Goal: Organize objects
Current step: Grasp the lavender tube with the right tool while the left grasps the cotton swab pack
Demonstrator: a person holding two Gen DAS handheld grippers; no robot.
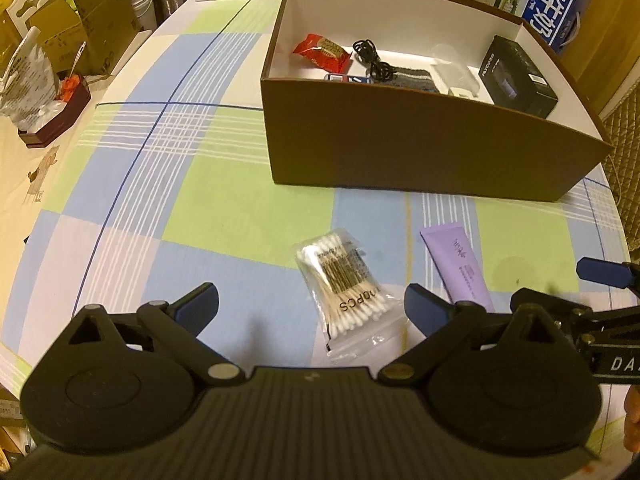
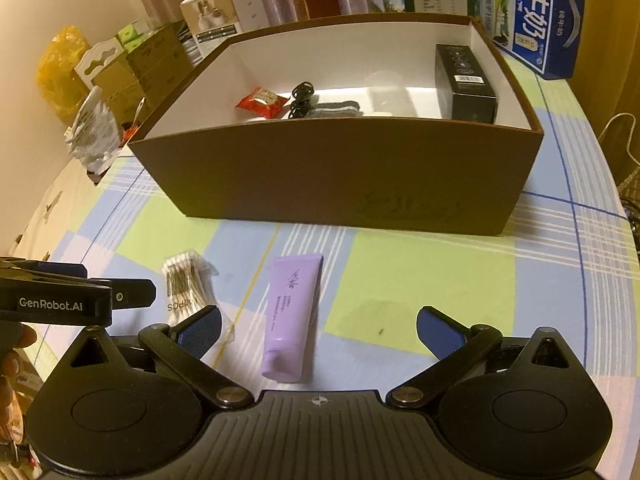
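A bag of cotton swabs lies on the checked tablecloth between the wide-open fingers of my left gripper; it also shows in the right wrist view. A purple tube lies just ahead of my open, empty right gripper and shows in the left wrist view too. Behind them stands a brown box with a white inside, also in the right wrist view. It holds a red snack packet, a black cable, a grey cloth and a black carton.
A blue milk carton and other boxes stand behind the brown box. A plastic bag, a small dark tray and cardboard boxes crowd the left side. The right gripper's finger shows at the left view's right edge.
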